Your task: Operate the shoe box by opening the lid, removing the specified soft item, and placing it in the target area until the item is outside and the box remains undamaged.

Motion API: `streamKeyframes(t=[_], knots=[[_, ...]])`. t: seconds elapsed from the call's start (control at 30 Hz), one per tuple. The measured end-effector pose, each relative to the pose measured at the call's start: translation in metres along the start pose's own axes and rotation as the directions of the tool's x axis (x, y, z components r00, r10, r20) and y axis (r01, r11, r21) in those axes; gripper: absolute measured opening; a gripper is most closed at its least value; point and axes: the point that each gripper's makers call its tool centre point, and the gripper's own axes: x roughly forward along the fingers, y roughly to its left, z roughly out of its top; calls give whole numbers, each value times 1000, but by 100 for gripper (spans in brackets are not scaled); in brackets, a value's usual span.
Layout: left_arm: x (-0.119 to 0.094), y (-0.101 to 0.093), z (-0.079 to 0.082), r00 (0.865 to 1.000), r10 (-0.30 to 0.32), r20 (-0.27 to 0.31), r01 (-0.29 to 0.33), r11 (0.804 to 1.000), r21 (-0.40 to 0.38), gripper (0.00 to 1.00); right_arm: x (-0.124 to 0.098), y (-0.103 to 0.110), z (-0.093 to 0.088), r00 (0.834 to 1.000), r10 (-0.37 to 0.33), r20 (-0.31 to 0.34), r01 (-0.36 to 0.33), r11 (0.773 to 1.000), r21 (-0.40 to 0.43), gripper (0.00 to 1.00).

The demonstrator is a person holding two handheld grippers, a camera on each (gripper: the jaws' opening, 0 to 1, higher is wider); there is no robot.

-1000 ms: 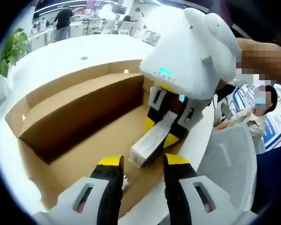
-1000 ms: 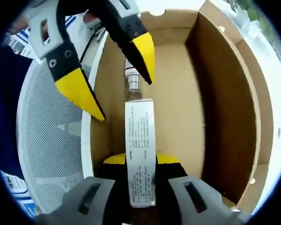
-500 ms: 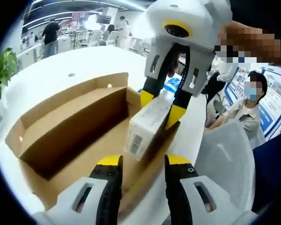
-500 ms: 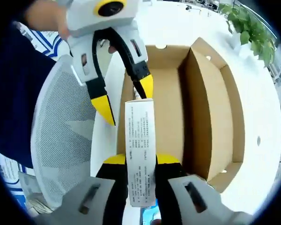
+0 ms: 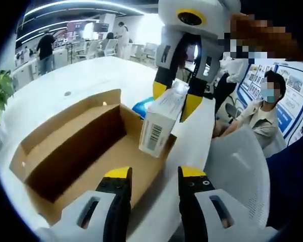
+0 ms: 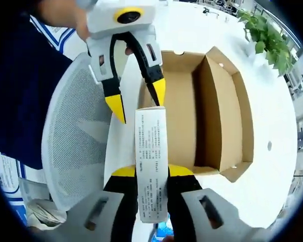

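Shoe box (image 6: 207, 121) lies open; right gripper (image 6: 151, 174) clamps carton (image 6: 151, 171) (left gripper (image 5: 150, 174) spread).

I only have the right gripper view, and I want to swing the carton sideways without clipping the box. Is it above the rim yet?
Observer: Yes. In the left gripper view the white carton hangs from the right gripper above the cardboard box, and it appears clear of the rim.
Operator: Which end points down?
Observer: The end with a barcode. It tilts toward the left gripper, whose jaws stand open.
Operator: Anything beyond the box?
Observer: A blue object lies on the white table just behind the box wall. I cannot tell what it is.
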Motion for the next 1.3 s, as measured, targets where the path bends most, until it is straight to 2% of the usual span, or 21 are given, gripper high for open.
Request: streamKeyframes(t=[0.37,0.67,0.9,1.3], knots=[[19,-21,21,999,-50,-10,51,997,52,35,-17,7,-33,1000,-23,-19,23,999,29,18],[39,-39,30,995,-79,-54,85,990,114,35,-26,10,-70,999,-38,-26,40,996,76,18],[57,-50,41,993,-99,-72,108,985,136,35,-29,15,-92,999,-39,-26,41,994,101,18],[91,-74,62,984,-149,-97,165,970,177,34,-39,23,-145,998,-56,-42,62,984,168,18]])
